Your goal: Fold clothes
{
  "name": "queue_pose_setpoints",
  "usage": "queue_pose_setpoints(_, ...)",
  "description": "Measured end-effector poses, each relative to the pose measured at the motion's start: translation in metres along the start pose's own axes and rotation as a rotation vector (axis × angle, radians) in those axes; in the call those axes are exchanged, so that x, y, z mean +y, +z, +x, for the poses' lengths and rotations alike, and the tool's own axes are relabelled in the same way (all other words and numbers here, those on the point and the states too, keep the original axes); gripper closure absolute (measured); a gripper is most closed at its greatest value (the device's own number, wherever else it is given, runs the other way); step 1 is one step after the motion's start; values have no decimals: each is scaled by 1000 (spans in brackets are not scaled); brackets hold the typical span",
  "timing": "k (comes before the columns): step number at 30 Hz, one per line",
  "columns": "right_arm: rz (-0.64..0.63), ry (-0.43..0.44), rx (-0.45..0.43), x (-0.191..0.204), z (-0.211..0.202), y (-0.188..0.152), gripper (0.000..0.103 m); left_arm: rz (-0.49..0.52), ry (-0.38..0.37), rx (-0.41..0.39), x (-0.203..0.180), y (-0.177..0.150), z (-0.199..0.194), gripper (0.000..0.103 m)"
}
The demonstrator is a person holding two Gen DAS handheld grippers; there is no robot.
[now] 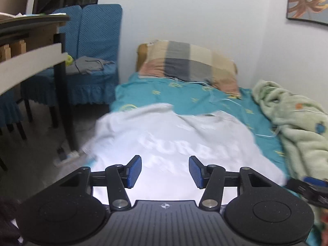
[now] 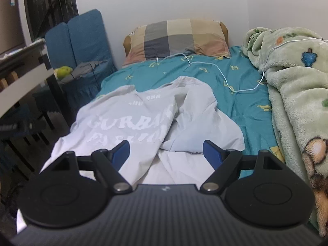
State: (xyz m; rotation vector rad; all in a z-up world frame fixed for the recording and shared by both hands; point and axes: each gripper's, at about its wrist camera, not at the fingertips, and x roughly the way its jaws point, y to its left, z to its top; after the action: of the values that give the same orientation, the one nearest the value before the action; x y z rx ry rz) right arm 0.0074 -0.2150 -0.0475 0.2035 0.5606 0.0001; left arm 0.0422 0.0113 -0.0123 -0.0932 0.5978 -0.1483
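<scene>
Blue covers on the chairs (image 2: 82, 47) at far left, tucked beside a table (image 1: 30, 61) whose pale edge cuts across the corner, and a grey cloth (image 2: 88, 66) lies on the nearer seat with a small yellow-green thing (image 2: 63, 71) next to it. Moving across, the left gripper (image 1: 165, 171) hangs over the bed with its blue pads spread apart and nothing between them, the picture from it smeared with motion. Below it, the pale grey T-shirt (image 2: 131, 121) lies on the teal sheet (image 2: 242, 102), white lettering facing up, its right side folded over onto the chest and its left edge drooping off the bedside. At the head of the bed, a checked pillow (image 2: 176, 39) leans against the white wall. Now the right gripper (image 2: 166, 154), jaws wide, empty, poised above the shirt's lower part without touching it. A thin white cable (image 2: 223, 75) snakes over the sheet from the pillow towards a fluffy green blanket (image 2: 299, 94) heaped along the right edge. High on the right wall, a leaf-print picture (image 1: 307, 0).
</scene>
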Motion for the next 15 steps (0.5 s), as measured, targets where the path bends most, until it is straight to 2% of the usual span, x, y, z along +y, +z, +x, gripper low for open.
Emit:
queue_pose_setpoints(6,18,-11,-16,-5,-5,-2,23,11,-15,19,-18,-46,-8,45)
queue_pose_setpoints(12,92,-10,-3,-16,2,1,23,18,-18,31,-9,-48,4,45)
queue_pose_setpoints(14,124,-11,10,-23,7,5,29,6,-25,36,-6,-48,5,45)
queue_pose_setpoints(15,155,-12,18,-31,10,8,29,-1,-27,38,-4,-46,6,45)
